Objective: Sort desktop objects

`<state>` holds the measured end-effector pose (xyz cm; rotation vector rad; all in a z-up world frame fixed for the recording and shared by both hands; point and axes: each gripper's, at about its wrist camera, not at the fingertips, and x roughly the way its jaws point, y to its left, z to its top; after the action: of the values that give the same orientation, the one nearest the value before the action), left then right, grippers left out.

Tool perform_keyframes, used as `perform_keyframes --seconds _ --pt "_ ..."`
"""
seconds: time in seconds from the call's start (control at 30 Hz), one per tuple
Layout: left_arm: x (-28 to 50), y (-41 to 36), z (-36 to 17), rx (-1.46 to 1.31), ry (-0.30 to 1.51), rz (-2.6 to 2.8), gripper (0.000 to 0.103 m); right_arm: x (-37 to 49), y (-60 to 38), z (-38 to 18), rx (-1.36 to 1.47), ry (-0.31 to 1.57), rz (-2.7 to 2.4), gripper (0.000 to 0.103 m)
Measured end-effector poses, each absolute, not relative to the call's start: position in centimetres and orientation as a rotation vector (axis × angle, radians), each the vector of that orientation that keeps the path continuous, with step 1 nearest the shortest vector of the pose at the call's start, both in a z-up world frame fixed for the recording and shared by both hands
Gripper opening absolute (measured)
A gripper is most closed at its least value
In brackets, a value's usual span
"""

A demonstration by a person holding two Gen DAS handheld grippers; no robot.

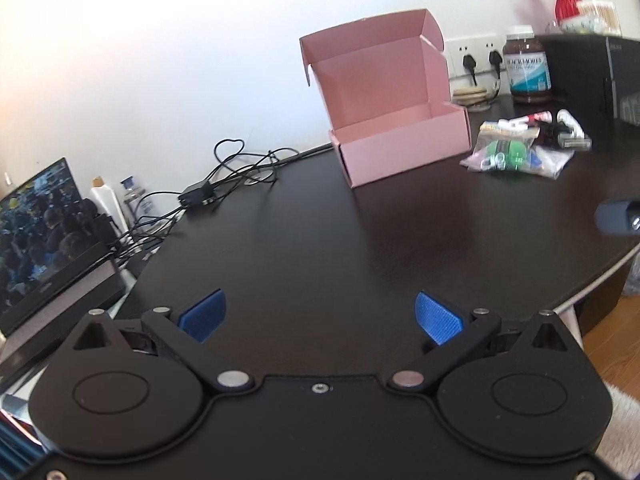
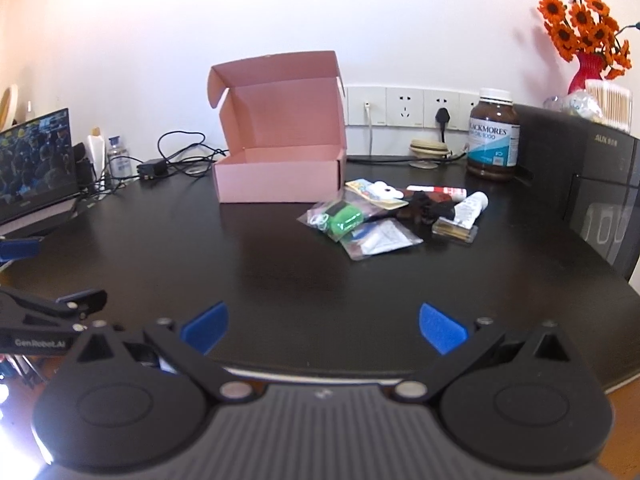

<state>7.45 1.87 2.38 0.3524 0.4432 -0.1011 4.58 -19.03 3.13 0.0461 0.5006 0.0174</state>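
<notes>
Dark, glossy desk (image 2: 160,248) fills both wrist views, set against a white wall with a row of wall sockets (image 2: 404,106). Toward the back stands an open pink cardboard box (image 2: 280,176), its lid raised and its inside bare as far as can be seen. Just to the right of the box lies a small heap of loose desktop items (image 2: 384,216): a clear plastic bag holding something bright green (image 2: 340,218), a second clear bag (image 2: 380,240), a white tube (image 2: 468,208) and a small clear case (image 2: 456,230). The left gripper (image 1: 320,318) hovers over the near desk edge with its blue-padded fingers spread wide and nothing between them. The right gripper (image 2: 324,328) does the same, also spread and empty. From the right gripper the heap lies ahead and slightly to the right; from the left gripper it sits far off to the right, beyond the box. The right hand therefore looks nearer to the heap, and the box sits to the left of its path. Nothing appears sorted yet.
</notes>
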Motion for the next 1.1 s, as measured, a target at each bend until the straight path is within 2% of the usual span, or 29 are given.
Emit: perform_keyframes --seconds 0.5,0.77,1.1 --pt "12.7 1.6 2.4 0.336 0.495 -0.168 0.103 8.4 -18.2 3.0 -0.014 0.459 0.012 0.102" --pt "14.6 1.7 3.2 0.326 0.465 -0.200 0.103 11.3 -17.6 4.5 -0.054 0.429 0.004 0.102" --pt "16.8 2.2 3.6 0.311 0.446 -0.165 0.103 15.0 -18.5 3.8 0.047 0.480 0.010 0.102"
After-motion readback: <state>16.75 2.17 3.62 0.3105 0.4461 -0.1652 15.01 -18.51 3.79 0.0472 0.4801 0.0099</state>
